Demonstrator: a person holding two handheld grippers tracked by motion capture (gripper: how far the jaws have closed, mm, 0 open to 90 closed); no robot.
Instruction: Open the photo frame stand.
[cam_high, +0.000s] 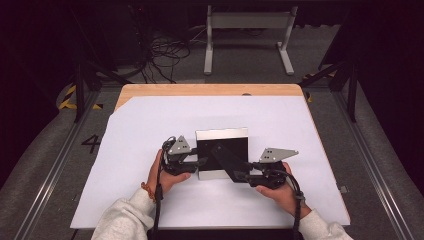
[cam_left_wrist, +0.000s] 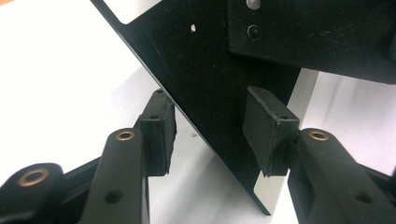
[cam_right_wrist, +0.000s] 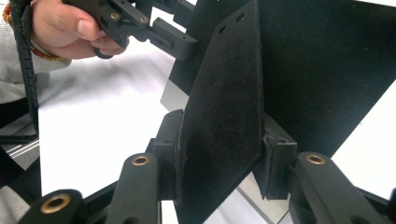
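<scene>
Near: right gripper (cam_right_wrist: 219, 177), jaws clamped on black fold-out stand leg (cam_right_wrist: 224, 112) at frame's back. Left gripper (cam_left_wrist: 210, 135), jaws straddling black backing edge, pads not yet pressing. Middle: picture frame (cam_high: 222, 153) face-down at table centre, on white sheet (cam_high: 150, 120). Far: wooden table edge (cam_high: 210, 90). Risk, judged: uneven pull could twist hinge; unheld frame may slide on sheet.

From where I stand, the one thing I can read is a dark "4" (cam_high: 91, 143) marked on the grey floor (cam_high: 45, 150) left of the table (cam_high: 210, 90). Yellow-and-black hazard stripes (cam_high: 67, 97) lie on the floor farther back on that side. I see no lettering on the frame (cam_high: 222, 152) or on my tongs.
</scene>
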